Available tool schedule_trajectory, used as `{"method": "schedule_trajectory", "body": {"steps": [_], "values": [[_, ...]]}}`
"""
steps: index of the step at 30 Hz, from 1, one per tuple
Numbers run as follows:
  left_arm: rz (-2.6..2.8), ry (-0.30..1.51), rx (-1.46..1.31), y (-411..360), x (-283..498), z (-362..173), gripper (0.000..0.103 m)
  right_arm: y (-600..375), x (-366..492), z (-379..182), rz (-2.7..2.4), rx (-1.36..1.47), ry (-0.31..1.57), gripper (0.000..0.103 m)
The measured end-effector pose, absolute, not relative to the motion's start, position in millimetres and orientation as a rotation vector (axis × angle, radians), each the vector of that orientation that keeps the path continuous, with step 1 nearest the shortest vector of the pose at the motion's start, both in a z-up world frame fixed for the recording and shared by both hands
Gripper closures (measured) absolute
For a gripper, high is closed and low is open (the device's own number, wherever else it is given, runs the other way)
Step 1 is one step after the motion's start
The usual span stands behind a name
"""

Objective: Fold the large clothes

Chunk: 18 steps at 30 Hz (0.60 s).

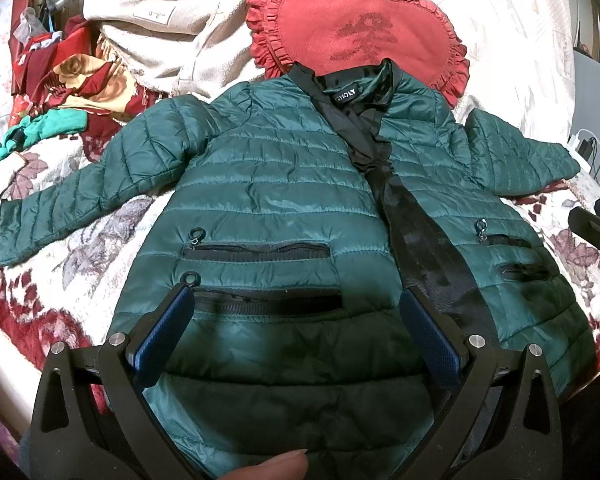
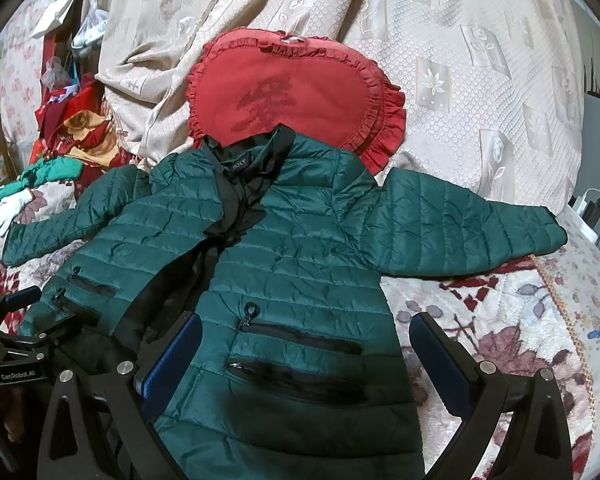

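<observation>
I see a green puffer jacket (image 1: 268, 200) lying flat on the bed (image 1: 80, 256), front side up, both sleeves spread out wide. Its collar rests on a red heart-shaped pillow (image 1: 340, 24). My left gripper (image 1: 296, 312) hangs over the bottom part of the jacket with its jaws wide open, holding nothing. My right gripper (image 2: 306, 344) is over the other bottom corner, jaws wide open too.

I think the jacket is light, soft and puffy, and its shiny cloth may slip. It will squash flat but spring back. A sleeve cuff (image 2: 540, 232) or the bottom edge looks best to pinch.

The neck label (image 1: 346, 97) seems to read "GHOLY". The left gripper's side, seen from the right camera, says "CenRobot.AI".
</observation>
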State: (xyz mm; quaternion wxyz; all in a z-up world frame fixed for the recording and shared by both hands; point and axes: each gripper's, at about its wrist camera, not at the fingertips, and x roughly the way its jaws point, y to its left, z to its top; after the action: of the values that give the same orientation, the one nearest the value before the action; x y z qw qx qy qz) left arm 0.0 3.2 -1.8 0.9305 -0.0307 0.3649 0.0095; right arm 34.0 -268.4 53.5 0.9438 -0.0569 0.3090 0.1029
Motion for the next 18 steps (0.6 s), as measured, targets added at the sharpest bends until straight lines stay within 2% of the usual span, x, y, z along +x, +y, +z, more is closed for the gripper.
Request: {"method": "schedule_trajectory", "body": {"steps": [18], "values": [[0.018, 0.749, -0.065, 3.6, 0.2, -1.4, 0.000, -270.0, 33.5, 51.2, 0.213, -0.125, 0.627, 0.000]]}}
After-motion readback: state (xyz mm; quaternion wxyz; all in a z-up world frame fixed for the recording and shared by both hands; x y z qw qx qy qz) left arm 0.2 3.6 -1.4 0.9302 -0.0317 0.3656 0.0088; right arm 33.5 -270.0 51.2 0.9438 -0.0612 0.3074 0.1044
